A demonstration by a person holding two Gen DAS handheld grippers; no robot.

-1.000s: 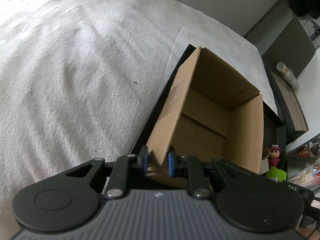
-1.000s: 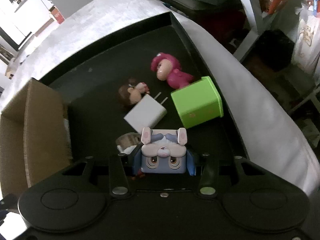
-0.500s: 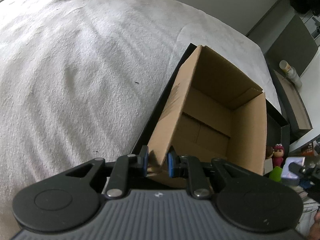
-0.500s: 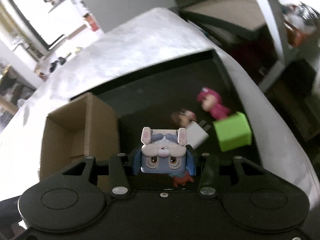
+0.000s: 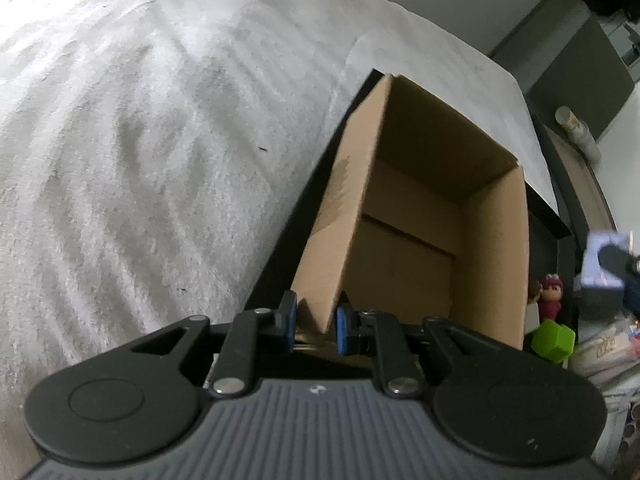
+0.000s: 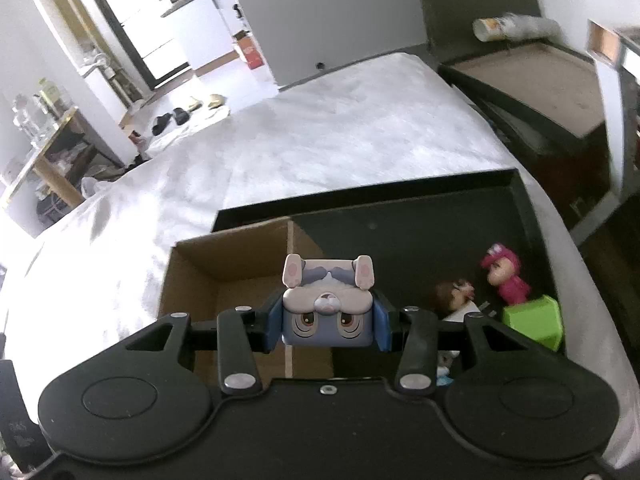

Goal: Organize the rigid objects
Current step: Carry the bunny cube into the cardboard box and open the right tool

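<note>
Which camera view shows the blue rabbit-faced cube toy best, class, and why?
The right wrist view: the rabbit cube toy sits centred and sharp, clamped in the right tool. The left wrist view shows it only as a blurred pale-blue block at the right edge.

The left gripper [image 5: 316, 326] pointed steeply downward, its blue pads pinched on a cardboard box wall [image 5: 336, 240]. The right gripper [image 6: 328, 322] angled downward, its jaws clamped on either side of a blue rabbit-faced cube toy [image 6: 327, 312].

Matt brown cardboard box [image 5: 420, 216], glossy plastic rabbit toy [image 6: 328, 304], fuzzy grey cloth [image 5: 140, 140].
</note>
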